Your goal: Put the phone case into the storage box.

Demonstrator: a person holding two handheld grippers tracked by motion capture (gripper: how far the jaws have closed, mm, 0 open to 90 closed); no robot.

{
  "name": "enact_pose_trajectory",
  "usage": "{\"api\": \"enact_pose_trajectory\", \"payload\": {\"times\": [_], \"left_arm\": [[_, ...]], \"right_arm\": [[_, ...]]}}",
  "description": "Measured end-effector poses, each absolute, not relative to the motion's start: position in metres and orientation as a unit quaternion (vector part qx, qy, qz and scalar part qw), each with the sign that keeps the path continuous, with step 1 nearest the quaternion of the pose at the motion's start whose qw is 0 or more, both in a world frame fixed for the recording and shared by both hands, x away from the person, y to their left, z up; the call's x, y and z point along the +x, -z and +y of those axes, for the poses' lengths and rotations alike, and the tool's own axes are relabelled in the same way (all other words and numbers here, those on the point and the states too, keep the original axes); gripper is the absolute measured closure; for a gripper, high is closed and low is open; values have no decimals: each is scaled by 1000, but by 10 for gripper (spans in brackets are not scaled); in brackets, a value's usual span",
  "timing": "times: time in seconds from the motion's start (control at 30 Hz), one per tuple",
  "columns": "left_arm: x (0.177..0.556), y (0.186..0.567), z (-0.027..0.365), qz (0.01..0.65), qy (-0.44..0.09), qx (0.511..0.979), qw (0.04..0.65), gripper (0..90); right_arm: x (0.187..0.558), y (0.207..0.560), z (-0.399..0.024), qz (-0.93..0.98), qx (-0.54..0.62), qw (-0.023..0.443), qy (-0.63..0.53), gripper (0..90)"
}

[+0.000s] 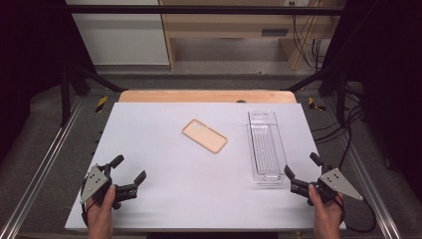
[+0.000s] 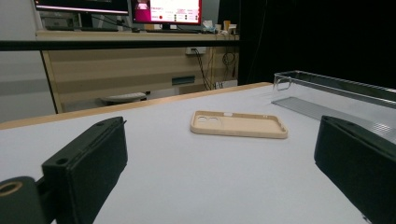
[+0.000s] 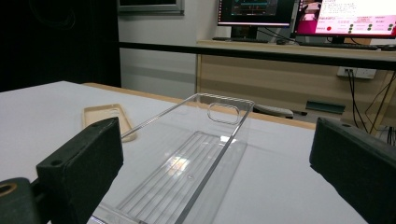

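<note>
A tan phone case lies flat, hollow side up, near the middle of the white table. To its right stands a long clear plastic tray, empty. My left gripper rests at the table's front left, open, with nothing between its jaws; in its own view the phone case lies ahead and the clear tray sits to the right. My right gripper sits at the front right, open and empty, just short of the tray's near end; the tray stretches away between its jaws, the phone case left of it.
A wooden strip borders the table's far edge. Metal frame rails run along both sides, with cables at the right. Beyond the table stand a wooden desk and monitors.
</note>
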State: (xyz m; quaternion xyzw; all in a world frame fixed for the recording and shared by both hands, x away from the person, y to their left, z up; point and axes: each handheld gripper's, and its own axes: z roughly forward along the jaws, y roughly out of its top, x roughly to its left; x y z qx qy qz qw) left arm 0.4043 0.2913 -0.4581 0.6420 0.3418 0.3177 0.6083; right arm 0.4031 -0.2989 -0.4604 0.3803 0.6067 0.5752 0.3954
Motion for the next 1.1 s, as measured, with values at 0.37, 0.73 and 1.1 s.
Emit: {"api": "enact_pose_trajectory", "payload": {"times": [0.37,0.73,1.1], "left_arm": [[404,459,291,346,-315,643,607,26],[402,460,289,345,-313,648,602,26],[403,460,289,344,-311,649,603,26]], "right_arm": [[395,445,-287,599,395,418,-558,30],[393,386,-213,626,372,430,-534,21],[461,357,-106,690,365,370,-505,44]]}}
